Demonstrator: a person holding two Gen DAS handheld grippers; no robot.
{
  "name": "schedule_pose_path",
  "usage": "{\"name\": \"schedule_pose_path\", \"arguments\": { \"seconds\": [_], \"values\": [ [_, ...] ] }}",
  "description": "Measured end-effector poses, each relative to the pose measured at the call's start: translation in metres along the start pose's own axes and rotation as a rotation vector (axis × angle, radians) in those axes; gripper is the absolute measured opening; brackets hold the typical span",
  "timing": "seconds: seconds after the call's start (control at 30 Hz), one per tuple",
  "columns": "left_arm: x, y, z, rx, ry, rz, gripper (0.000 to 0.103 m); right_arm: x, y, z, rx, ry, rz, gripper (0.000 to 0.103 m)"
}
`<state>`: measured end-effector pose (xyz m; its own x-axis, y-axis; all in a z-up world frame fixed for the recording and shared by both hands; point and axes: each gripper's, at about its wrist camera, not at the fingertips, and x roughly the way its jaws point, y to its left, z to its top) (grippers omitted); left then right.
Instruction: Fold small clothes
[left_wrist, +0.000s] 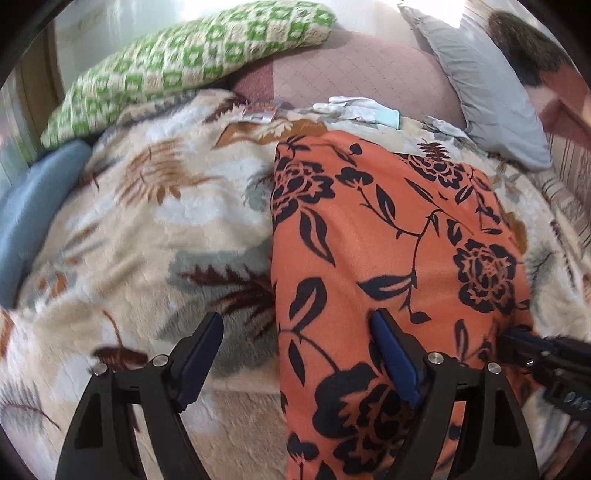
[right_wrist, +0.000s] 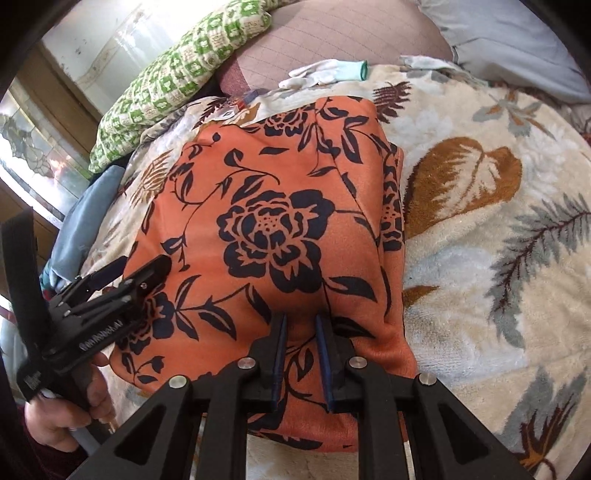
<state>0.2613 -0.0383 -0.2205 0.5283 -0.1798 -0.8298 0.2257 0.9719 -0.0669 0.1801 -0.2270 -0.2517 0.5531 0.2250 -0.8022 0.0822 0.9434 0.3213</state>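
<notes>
right wrist view: right gripper nearly shut, pinching a ridge of the orange black-flowered cloth for folding; left gripper wide, empty, straddling its edge.

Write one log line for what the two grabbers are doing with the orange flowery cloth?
left gripper: open over cloth edge | right gripper: nearly closed, grip unclear | orange cloth: on blanket

**Left jaws wide, right jaws narrow**

The left gripper fills the lower part of its own view, jaws spread wide with nothing pressed between the blue pads. The right gripper, bottom centre of its view, has jaws nearly together. At lower left there, a hand grasps the left gripper's handle.
</notes>
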Motion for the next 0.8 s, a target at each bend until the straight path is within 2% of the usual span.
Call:
{"name": "schedule_pose_path", "arguments": {
  "seconds": [0.1, 0.23, 0.33, 0.47, 0.57, 0.6, 0.7, 0.8],
  "values": [
    [-0.011, 0.004, -0.007, -0.028, 0.031, -0.033, 0.083, -0.004, -0.002, -0.005, 0.006, 0.018, 0.012, 0.020],
    [-0.027, -0.006, -0.024, 0.047, 0.036, -0.008, 0.083, -0.009, -0.006, -0.010, 0.032, 0.046, 0.031, 0.020],
    [-0.017, -0.011, -0.045, 0.093, 0.126, 0.004, 0.084, -0.009, -0.007, -0.012, 0.036, 0.059, 0.031, 0.020],
    [-0.008, -0.007, -0.048, 0.072, 0.149, -0.017, 0.090, -0.006, -0.006, -0.019, 0.047, 0.073, 0.015, 0.020],
    [-0.009, -0.002, -0.045, 0.034, 0.179, -0.042, 0.089, -0.005, -0.005, -0.020, 0.045, 0.089, 0.013, 0.020],
    [-0.014, -0.002, -0.041, 0.030, 0.165, -0.050, 0.089, -0.006, -0.008, -0.019, 0.050, 0.094, 0.021, 0.020],
    [-0.043, -0.009, -0.026, 0.079, 0.057, -0.108, 0.089, -0.013, -0.020, -0.015, 0.123, 0.099, 0.086, 0.020],
    [-0.070, -0.010, -0.004, 0.071, -0.073, -0.173, 0.089, -0.031, -0.027, -0.006, 0.155, 0.023, 0.160, 0.020]
  ]
}}
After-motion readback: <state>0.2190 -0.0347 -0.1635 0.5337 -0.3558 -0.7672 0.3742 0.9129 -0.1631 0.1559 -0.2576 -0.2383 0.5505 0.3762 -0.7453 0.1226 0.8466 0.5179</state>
